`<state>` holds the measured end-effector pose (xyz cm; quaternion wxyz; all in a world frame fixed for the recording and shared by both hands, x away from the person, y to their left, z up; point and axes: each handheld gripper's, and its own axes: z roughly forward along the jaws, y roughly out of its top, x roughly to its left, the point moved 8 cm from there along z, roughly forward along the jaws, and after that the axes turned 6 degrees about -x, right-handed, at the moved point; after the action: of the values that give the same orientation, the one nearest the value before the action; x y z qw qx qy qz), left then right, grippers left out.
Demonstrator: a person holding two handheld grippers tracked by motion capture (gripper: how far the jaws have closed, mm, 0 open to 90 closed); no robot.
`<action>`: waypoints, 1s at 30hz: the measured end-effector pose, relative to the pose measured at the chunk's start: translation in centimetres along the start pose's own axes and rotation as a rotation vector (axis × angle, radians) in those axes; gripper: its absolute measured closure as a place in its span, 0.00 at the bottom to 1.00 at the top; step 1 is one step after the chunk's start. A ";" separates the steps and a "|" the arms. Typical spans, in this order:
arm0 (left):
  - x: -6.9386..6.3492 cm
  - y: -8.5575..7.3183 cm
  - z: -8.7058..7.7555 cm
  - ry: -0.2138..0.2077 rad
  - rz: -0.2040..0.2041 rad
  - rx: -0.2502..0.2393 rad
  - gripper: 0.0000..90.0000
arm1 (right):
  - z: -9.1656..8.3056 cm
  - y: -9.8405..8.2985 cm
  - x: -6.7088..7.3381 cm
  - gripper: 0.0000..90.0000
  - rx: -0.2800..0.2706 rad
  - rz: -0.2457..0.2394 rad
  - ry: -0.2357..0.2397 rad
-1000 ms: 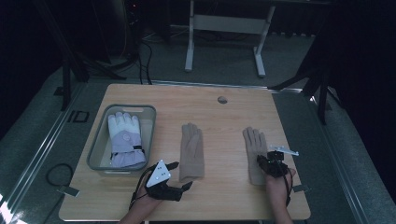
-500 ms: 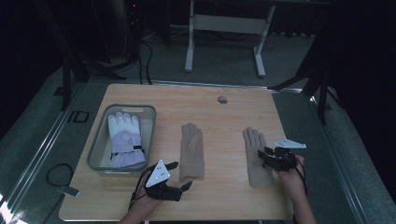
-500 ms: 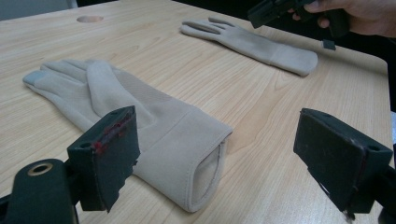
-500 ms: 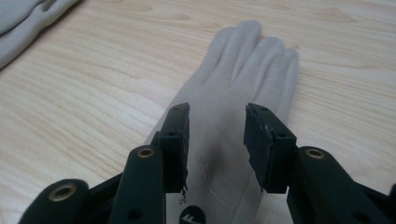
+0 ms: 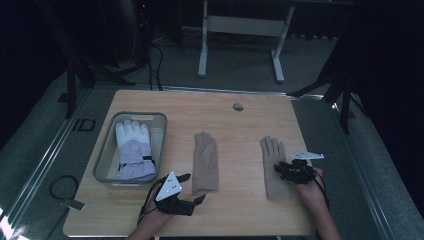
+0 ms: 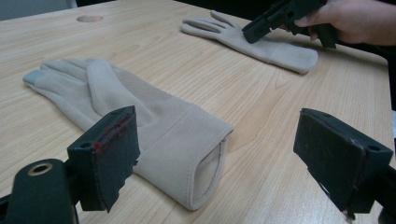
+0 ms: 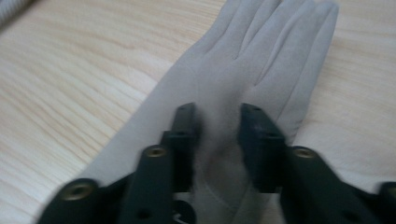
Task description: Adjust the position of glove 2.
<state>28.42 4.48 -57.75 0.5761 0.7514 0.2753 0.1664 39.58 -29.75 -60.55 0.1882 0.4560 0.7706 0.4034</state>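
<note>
Closing, right tongs (image 7: 217,123) straddle beige glove (image 7: 252,60); left tongs (image 6: 229,168) gape.

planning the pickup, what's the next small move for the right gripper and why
Probably close the right gripper fully and lift. Its jaws, just closing, straddle a pinch of the flat beige fabric glove on the light wooden table, with cloth between them but a gap left.

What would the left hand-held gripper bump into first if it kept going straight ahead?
Probably the cuff of the near beige glove, which lies on the table right ahead of the left hand-held gripper, between its wide-open jaws. How close it is stays hard to judge.
</note>
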 end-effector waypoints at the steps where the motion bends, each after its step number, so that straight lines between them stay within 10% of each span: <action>1: 0.0 0.0 0.0 0.001 0.001 0.001 0.16 | 0.0 0.0 0.1 0.84 -0.004 -0.009 0.000; 17: 0.0 0.2 -0.1 0.006 0.003 -0.006 0.16 | -1.9 3.9 3.3 0.97 -0.095 0.084 -0.113; 30: 0.2 0.2 -0.6 0.020 0.006 -0.011 0.16 | -1.1 8.9 8.7 0.97 -0.158 0.097 -0.087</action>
<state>28.26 5.00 -57.41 0.5770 0.7473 0.2778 0.1775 39.29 -20.46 -52.17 0.2372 0.4935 0.7046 0.4514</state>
